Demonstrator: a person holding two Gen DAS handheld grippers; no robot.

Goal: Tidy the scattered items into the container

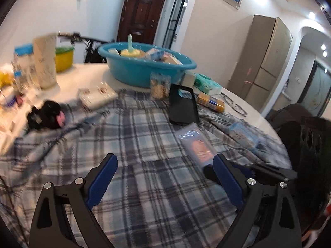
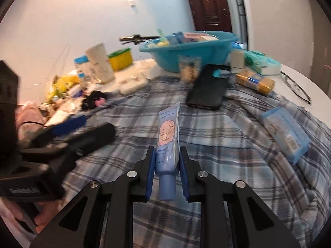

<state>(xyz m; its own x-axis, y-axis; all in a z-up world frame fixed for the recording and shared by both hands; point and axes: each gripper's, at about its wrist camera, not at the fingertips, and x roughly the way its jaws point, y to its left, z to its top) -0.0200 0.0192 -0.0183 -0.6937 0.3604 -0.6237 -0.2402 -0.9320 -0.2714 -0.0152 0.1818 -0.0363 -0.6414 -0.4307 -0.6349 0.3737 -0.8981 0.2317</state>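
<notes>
A blue basin (image 1: 144, 70) (image 2: 190, 51) holding several items stands at the far side of the table. My right gripper (image 2: 167, 155) is shut on a light blue tube (image 2: 168, 132), held just above the plaid cloth; the tube also shows in the left wrist view (image 1: 196, 142). My left gripper (image 1: 163, 161) is open and empty over the cloth, left of the tube; it shows in the right wrist view (image 2: 82, 132). A black phone case (image 1: 183, 107) (image 2: 209, 87), a snack pouch (image 1: 159, 84), a yellow pack (image 1: 211, 102), a tissue pack (image 1: 206, 83) and a blue packet (image 2: 285, 134) lie scattered.
A plaid cloth (image 1: 128, 144) covers the near table. A black plush (image 1: 46, 114), a white box (image 1: 97, 96), cartons and a yellow tub (image 1: 64, 59) crowd the left. Glasses (image 2: 295, 86) lie by the right edge. A dark chair (image 1: 300, 128) stands to the right.
</notes>
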